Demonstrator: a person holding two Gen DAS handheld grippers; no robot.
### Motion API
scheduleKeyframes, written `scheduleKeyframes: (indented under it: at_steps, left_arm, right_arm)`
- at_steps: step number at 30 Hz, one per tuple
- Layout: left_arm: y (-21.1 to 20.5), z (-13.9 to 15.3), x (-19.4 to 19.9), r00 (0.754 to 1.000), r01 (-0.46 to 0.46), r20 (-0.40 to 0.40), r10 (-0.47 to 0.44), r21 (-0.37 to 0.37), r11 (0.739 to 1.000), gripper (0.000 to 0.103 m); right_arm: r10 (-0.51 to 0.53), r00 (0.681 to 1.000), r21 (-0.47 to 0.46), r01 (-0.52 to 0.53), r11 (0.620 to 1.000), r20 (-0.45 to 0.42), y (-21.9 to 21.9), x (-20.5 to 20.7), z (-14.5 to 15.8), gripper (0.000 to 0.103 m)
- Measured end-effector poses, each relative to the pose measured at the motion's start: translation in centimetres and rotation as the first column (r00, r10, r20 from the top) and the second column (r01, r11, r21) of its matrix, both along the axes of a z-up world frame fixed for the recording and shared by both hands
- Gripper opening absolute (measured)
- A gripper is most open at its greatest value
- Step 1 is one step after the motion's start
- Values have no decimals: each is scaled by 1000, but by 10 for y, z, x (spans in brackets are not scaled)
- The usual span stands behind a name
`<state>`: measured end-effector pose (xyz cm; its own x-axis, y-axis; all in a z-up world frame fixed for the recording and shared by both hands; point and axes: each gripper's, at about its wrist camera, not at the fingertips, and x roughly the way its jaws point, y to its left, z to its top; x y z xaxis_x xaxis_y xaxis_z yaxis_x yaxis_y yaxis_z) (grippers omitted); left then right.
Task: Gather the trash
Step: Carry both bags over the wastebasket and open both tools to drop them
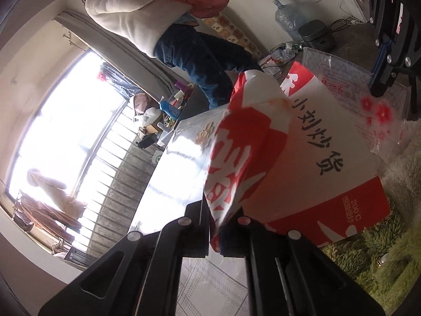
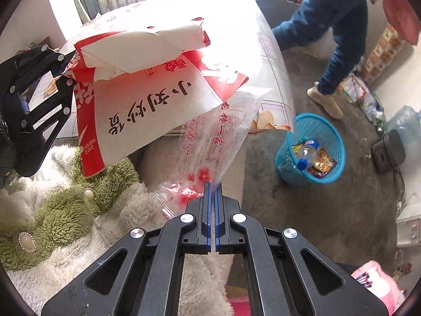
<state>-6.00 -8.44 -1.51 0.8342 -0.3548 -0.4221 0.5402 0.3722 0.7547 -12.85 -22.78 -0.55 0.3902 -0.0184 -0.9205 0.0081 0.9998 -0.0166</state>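
Left hand-held gripper (image 1: pixel 219 226) clamped on torn edge of red-and-white paper bag (image 1: pixel 310 158); pads hidden by paper. Bag raised above glossy surface (image 2: pixel 163 15), lower corner over green-and-cream fleece (image 2: pixel 65 210). Right hand-held gripper (image 2: pixel 212 192) closed on clear plastic bag with red flowers (image 2: pixel 210 144), film pinched between blue pads. Plastic bag partly tucked behind paper bag, upper end hidden. Blue mesh wastebasket (image 2: pixel 285 152) on floor, holding bottle (image 2: pixel 306 155) and wrappers. Bystander cut off above waist.
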Motion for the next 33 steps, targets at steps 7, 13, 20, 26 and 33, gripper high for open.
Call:
scheduleKeyframes:
  at_steps: [7,13,20,26,33]
  left_arm:
    - [-32,34,14,997,70,-18,-72,-76,995,4]
    - [-87,66,42,986,149,-53,-159,-160,976,4]
    - [-190,75,84,939,234,-217,-268,-171,957,4]
    - [-298,48,135,891,252,-367,-268,-92,963,4]
    - [-391,-29,177,881,241,-431,-197,51,969,4]
  right_arm:
    - [-114,990,20,113,993,80,-36,-8,13,0]
    - [-262,952,22,262,965,161,-87,-12,27,0]
    - [-435,879,19,440,898,195,-160,-4,17,0]
    - [-578,799,-19,588,808,166,-229,23,-25,0]
    - [-703,710,86,698,711,41,-301,62,-100,0]
